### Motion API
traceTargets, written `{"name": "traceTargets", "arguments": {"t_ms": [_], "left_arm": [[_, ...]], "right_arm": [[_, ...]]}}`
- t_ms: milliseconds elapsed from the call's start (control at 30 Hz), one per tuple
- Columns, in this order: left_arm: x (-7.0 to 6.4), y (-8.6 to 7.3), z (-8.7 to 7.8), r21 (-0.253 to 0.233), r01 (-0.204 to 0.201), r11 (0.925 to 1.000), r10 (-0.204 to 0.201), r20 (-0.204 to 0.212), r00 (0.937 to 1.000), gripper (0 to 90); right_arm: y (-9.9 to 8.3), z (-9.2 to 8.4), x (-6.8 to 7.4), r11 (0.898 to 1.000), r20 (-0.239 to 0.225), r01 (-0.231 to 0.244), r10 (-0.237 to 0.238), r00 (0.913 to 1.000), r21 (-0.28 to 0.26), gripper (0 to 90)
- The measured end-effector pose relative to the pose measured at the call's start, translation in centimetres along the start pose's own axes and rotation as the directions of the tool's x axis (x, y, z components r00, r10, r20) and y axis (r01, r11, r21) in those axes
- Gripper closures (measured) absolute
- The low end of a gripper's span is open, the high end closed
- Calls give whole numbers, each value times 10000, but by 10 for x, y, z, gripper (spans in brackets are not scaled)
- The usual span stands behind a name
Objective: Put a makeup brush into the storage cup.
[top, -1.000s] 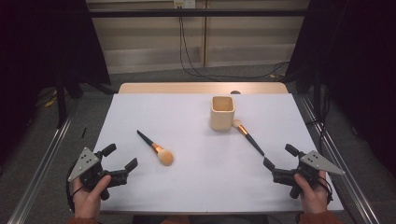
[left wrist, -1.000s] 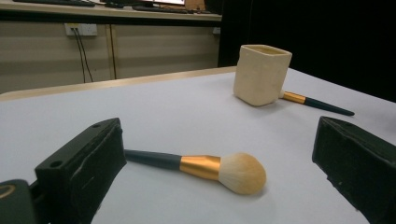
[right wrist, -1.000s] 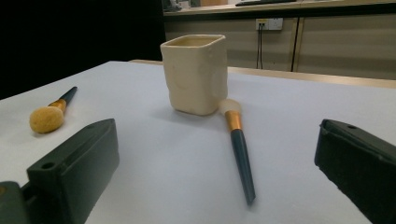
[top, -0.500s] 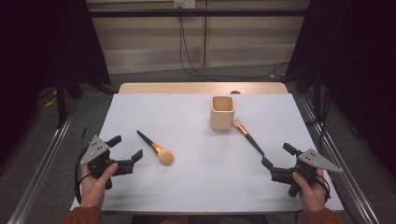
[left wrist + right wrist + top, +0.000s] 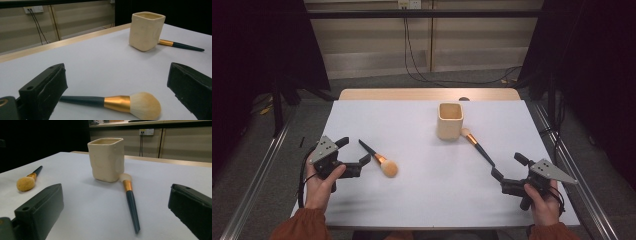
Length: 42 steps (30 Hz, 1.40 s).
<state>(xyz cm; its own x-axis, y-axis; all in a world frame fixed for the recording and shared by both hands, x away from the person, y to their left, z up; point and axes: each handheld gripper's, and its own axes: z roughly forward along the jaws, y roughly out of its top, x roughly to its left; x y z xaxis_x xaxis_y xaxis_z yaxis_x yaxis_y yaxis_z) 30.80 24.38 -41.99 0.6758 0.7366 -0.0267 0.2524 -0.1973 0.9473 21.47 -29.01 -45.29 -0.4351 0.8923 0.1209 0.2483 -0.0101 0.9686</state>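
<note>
A dark-handled makeup brush (image 5: 379, 159) with a gold band and fluffy tan head lies left of centre on the white table (image 5: 422, 200). My left gripper (image 5: 354, 150) is open, its jaws on either side of the brush handle (image 5: 82, 100) without touching it. A cream square cup (image 5: 450, 120) stands upright at the back. A second, slimmer brush (image 5: 476, 145) lies with its pale head against the cup's right side. My right gripper (image 5: 507, 165) is open just short of that brush's handle end (image 5: 133, 220), holding nothing.
The table's wooden back edge (image 5: 427, 94) runs behind the cup. Metal rails (image 5: 257, 185) flank the table on both sides, and cables hang down the wall behind. Bare white surface lies between the two brushes.
My left gripper has moved forward and right, up to the fluffy brush's handle. The right gripper has edged slightly forward. Brushes and cup stayed put.
</note>
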Motion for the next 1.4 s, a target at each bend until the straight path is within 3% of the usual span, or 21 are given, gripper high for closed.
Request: {"name": "traceTargets", "arguments": {"t_ms": [233,333,367,500,600,667,900,1067,1167,1300,1400], "left_arm": [[8,8,9,101,-67,9999,68,-76,9999,25],[13,12,12,-96,-175,9998,174,-124,9998,29],[15,13,15,-282,75,9996,-81,-207,9998,25],[16,14,22,-344,133,9993,-139,-171,9998,26],[14,19,30,-151,-163,9998,163,-58,9999,26],[13,21,33,-152,-155,9998,155,-4,9999,25],[14,29,53,634,-506,9967,481,401,9980,26],[14,31,57,1116,-755,9909,697,554,9960,26],[14,33,57,1596,-932,9828,807,830,9933,26],[15,36,57,1874,-969,9775,781,1054,9914,26],[15,37,58,2251,-1239,9664,990,1189,9880,26]], "right_arm": [[0,0,0,10000,-3,63,-63,10000,65,0],[0,0,0,10000,7,32,-32,10000,76,0],[0,0,0,10000,24,44,-44,10000,71,0],[-1,1,-1,10000,34,38,-38,10000,69,0],[0,1,0,10000,15,46,-46,10000,84,0],[0,1,0,9999,14,59,-59,10000,83,0],[-1,1,0,9999,23,52,-52,10000,92,0],[0,0,0,9999,-3,71,-71,10000,94,0],[0,0,1,9999,-3,57,-57,10000,109,0],[0,1,2,9999,20,24,-25,10000,112,0],[0,1,2,9999,1,82,-82,10000,137,0]]}}
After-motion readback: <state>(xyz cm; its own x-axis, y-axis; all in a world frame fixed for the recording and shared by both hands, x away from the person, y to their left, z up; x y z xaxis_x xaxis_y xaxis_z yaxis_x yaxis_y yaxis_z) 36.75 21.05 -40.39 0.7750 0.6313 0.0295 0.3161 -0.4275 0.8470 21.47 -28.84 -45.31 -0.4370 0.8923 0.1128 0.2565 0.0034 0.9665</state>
